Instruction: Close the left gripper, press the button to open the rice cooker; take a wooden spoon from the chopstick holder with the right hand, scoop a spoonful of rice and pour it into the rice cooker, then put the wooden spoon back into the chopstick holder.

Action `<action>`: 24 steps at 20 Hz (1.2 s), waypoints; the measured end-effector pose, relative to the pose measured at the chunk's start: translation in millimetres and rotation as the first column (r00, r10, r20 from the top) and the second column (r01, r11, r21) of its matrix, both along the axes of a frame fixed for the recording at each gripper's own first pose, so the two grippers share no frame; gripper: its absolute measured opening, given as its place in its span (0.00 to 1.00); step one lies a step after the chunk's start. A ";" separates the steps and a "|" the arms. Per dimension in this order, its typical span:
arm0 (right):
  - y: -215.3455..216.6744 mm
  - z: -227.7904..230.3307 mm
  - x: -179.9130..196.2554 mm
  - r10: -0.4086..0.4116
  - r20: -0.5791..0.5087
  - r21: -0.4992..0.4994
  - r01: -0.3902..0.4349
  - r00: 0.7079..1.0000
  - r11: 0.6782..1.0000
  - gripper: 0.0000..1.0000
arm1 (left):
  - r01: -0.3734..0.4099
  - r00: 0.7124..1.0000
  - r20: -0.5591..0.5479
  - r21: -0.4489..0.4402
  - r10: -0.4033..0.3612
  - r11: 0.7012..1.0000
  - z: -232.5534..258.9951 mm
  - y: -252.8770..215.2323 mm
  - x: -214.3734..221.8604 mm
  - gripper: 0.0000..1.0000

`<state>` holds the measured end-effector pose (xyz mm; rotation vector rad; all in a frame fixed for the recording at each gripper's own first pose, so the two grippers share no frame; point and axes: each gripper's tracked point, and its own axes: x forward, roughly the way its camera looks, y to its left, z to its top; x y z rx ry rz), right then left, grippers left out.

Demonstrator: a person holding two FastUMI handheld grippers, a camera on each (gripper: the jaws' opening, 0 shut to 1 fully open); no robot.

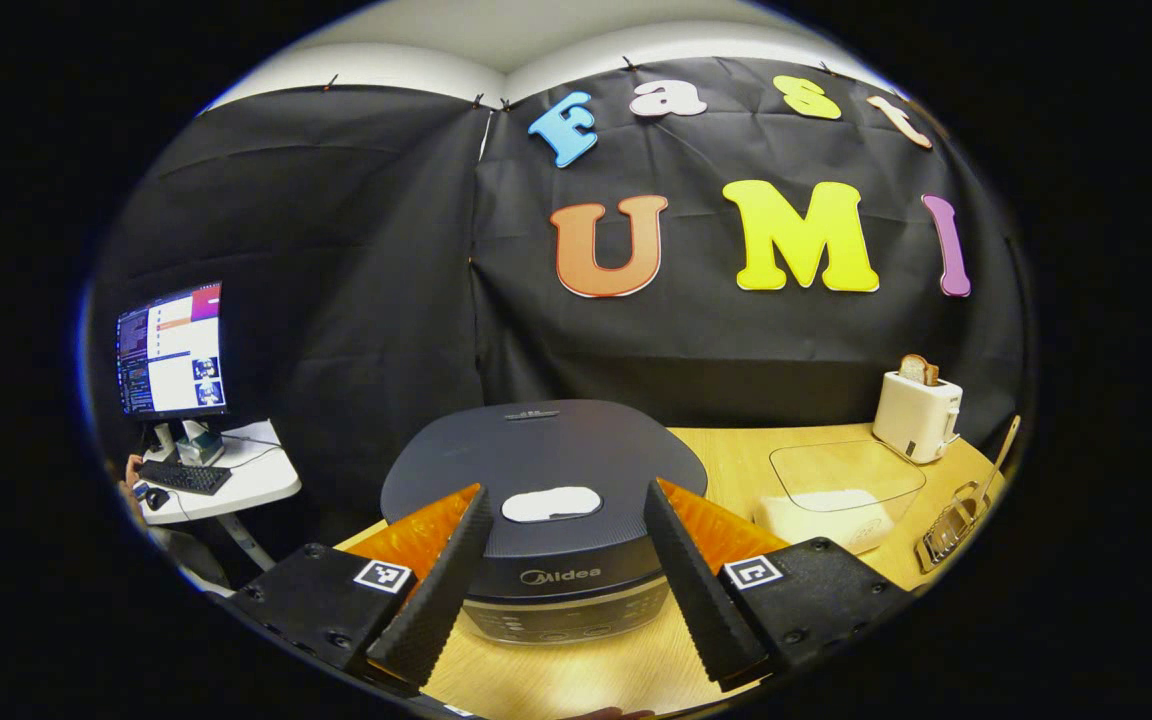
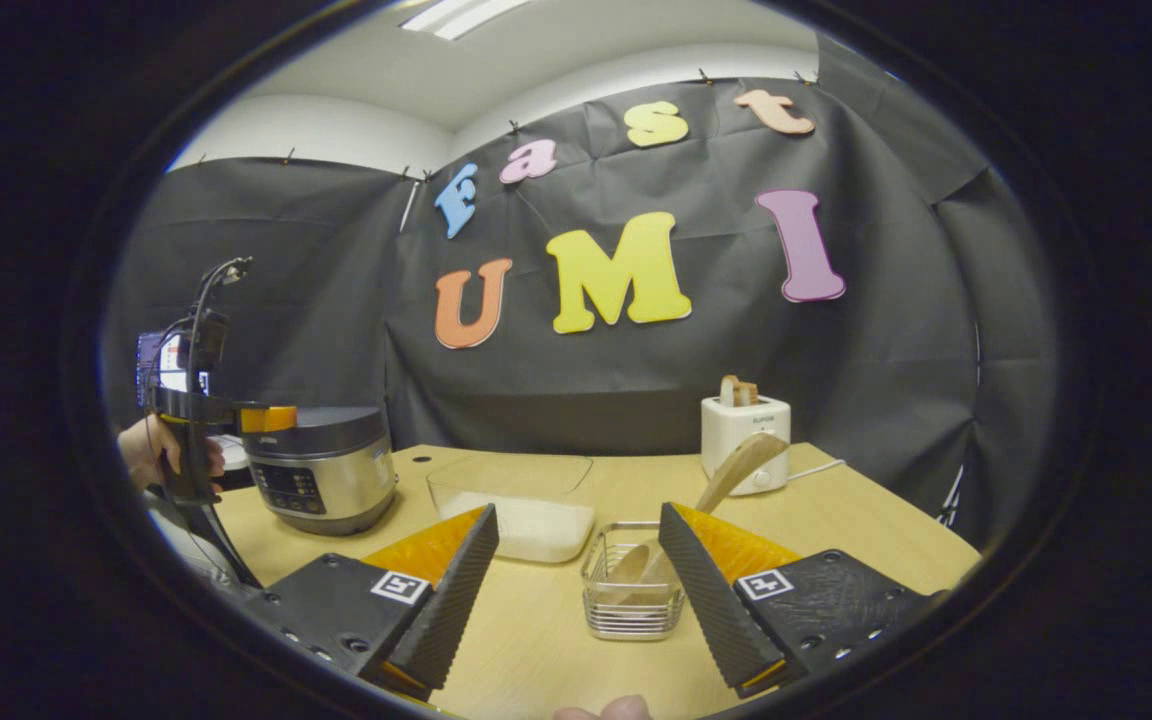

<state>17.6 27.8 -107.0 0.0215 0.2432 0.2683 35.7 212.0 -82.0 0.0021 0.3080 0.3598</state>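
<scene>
The dark rice cooker [image 1: 546, 450] stands closed right in front of my left gripper [image 1: 566, 490], whose fingers stand open to either side of the white lid button [image 1: 551, 504], slightly above it. In the right gripper view the cooker [image 2: 321, 465] is at the left, with the left gripper [image 2: 266, 418] held by a hand over its lid. The wire chopstick holder [image 2: 633, 590] sits just ahead of my open right gripper [image 2: 576, 512], nearer its right finger. A wooden spoon [image 2: 741, 465] leans out of the holder. A clear container of rice [image 2: 516, 520] lies between cooker and holder.
A white toaster [image 2: 744, 425] with a slice of bread stands at the back of the wooden table [image 2: 836, 530]. Left of the cooker, off the table, a monitor [image 1: 171, 350] and keyboard sit on a small white desk [image 1: 256, 480]. Black cloth walls close the booth behind.
</scene>
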 end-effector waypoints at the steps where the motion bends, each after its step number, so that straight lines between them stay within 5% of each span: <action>1: -1.2 2.2 0.3 -0.002 0.005 -0.012 0.002 1.000 1.000 0.96 | -0.008 1.000 0.007 -0.010 0.008 1.000 -0.4 0.4 0.0 0.97; 7: -8.2 29.8 2.8 -0.036 0.078 -0.044 0.040 0.996 0.998 0.92 | -0.010 1.000 -0.001 -0.026 0.010 1.000 2.5 -5.7 -4.2 0.97; 16: -40.6 64.1 5.1 -0.154 0.144 -0.021 0.158 0.978 0.987 0.92 | 0.178 0.965 0.192 0.027 -0.179 0.984 94.7 -128.2 -5.4 0.96; 19: -51.8 72.8 -3.0 -0.191 0.175 -0.008 0.195 0.966 0.981 0.92 | 0.257 0.946 0.203 0.014 -0.254 0.966 85.1 -179.4 -23.2 0.98; 24: -60.3 77.1 -8.7 -0.226 0.197 -0.027 0.236 0.954 0.971 0.96 | 0.258 0.938 0.235 0.019 -0.255 0.966 71.9 -201.4 -45.4 0.97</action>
